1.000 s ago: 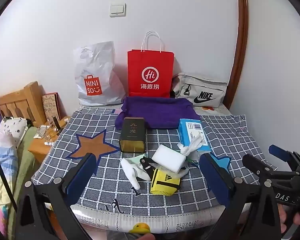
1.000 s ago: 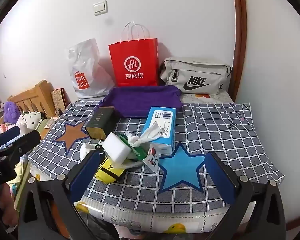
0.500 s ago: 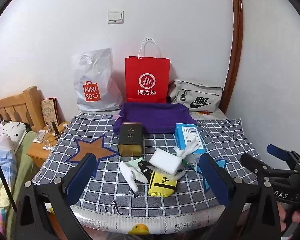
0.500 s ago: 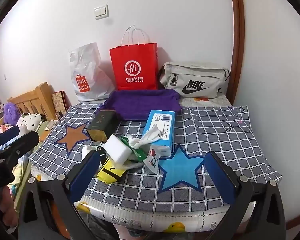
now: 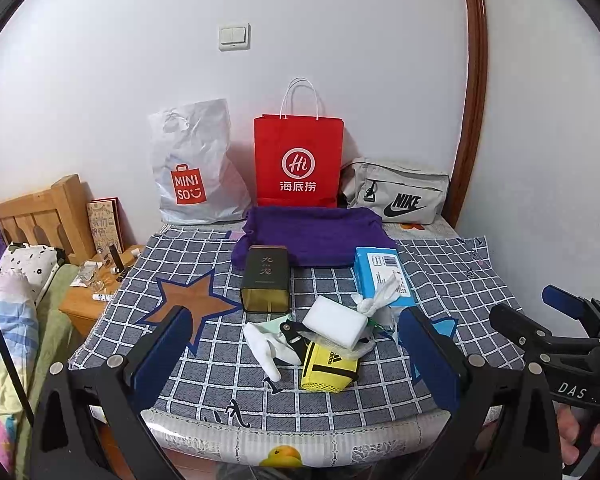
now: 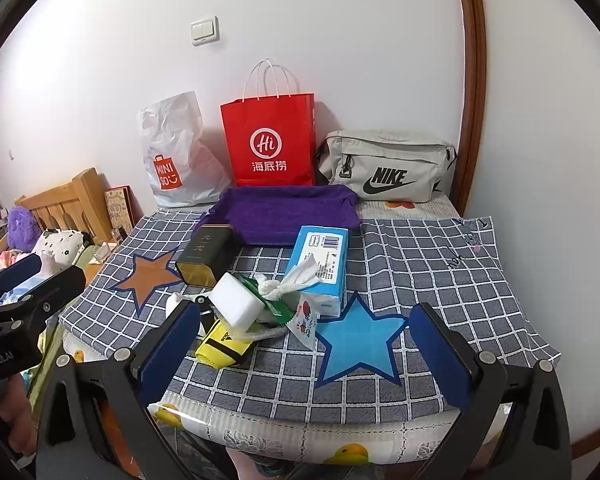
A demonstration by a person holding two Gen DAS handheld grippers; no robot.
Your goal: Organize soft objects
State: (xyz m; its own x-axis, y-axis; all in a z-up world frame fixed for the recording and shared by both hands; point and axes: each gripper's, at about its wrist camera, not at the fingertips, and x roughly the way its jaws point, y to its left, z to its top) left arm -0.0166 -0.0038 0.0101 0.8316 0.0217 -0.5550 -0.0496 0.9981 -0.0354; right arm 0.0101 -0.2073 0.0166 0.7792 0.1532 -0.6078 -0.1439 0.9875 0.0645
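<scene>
Left gripper: our left gripper [image 5: 296, 354] hangs over the near table edge, blue pads spread wide, holding nothing.
Right gripper: our right gripper [image 6: 306, 350] is likewise spread and empty, facing the blue star.
Soft things: a heap lies mid-table on the grey checked cloth [image 5: 204, 368]: a white foam sponge block [image 5: 335, 322] on top, a white glove [image 5: 265, 346] to its left, a yellow mesh pouch [image 5: 329, 369] nearest us, crumpled white tissue [image 5: 376, 300] to the right.
Neighbours: a dark rectangular tin [image 5: 265, 280] and a blue tissue pack [image 5: 383, 276] sit just behind the heap; a folded purple towel [image 5: 314, 234] lies farther back, before three bags at the wall.
Doing it well: we judge the sponge the first pick; we should come from above, pinch its long sides gently, and lift straight so the pouch beneath does not drag.
Change: compared with a second ago, both cameras sit farther back and higher; the heap looks untouched.
</scene>
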